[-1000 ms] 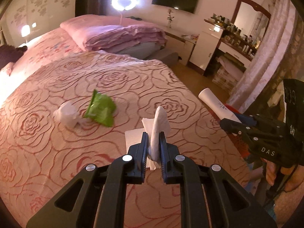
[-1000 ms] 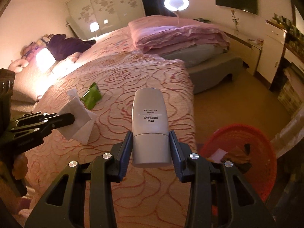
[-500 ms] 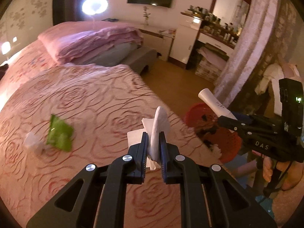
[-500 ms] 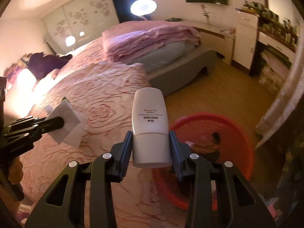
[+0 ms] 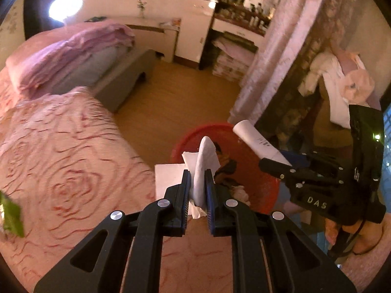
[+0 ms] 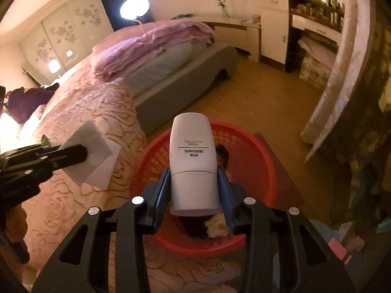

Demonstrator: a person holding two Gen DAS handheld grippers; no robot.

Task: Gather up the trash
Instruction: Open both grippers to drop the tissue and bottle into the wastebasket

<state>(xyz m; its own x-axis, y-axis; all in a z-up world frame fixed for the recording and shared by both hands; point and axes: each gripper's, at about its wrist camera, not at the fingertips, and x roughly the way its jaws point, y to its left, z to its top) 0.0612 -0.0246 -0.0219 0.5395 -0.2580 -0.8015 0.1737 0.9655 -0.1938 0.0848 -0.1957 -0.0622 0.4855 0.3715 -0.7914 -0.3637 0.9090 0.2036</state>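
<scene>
My left gripper (image 5: 197, 174) is shut on a white tissue (image 5: 204, 161), which sticks up between its pads over the near rim of a red basket (image 5: 195, 136). My right gripper (image 6: 193, 173) is shut on a white tube (image 6: 192, 156) and hangs above the same red basket (image 6: 264, 161), which stands on the floor beside the bed and holds some scraps. In the left wrist view the right gripper (image 5: 262, 163) with the tube (image 5: 254, 141) is to the right. The left gripper (image 6: 83, 155) and its tissue (image 6: 97, 151) appear at the left of the right wrist view. A green wrapper (image 5: 11, 216) lies on the bedspread at the far left edge.
The bed with a rose-patterned spread (image 5: 61, 166) fills the left side. A folded pink quilt (image 6: 151, 41) lies at its far end. Wooden floor (image 5: 176, 97), a curtain (image 5: 276, 48), a dresser with shelves (image 5: 234, 24) and hanging clothes (image 5: 342, 83) lie beyond the basket.
Both grippers have swung right, off the bed toward the red basket, each keeping its hold. The green wrapper and crumpled tissue on the bed have slid out to the left edge.
</scene>
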